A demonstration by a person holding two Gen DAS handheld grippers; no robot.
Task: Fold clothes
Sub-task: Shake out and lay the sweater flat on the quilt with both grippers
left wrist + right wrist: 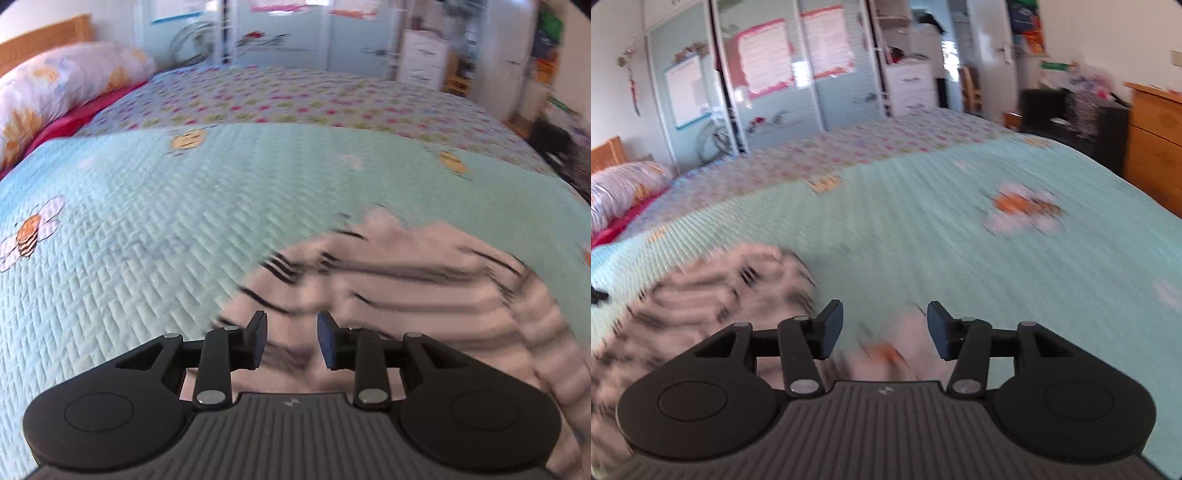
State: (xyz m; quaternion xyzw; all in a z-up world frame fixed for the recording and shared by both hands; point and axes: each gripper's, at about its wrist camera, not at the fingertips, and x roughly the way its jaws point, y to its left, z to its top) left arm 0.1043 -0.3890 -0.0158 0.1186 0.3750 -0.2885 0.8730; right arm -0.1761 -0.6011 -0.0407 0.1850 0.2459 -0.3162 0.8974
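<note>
A white garment with thin black stripes (399, 280) lies crumpled on the light green quilt (184, 229), blurred by motion. My left gripper (291, 341) hovers over its near edge, open, with nothing between the fingers. In the right wrist view the same striped garment (713, 295) sits at the lower left. My right gripper (884, 330) is open to the right of it, above the quilt (960, 240) and a blurred flower print.
A floral pillow (62, 88) and a red sheet lie at the bed's far left. Sliding wardrobe doors (768, 74) stand behind the bed. A wooden dresser (1156, 147) and a dark pile of things (1075, 114) are at the right.
</note>
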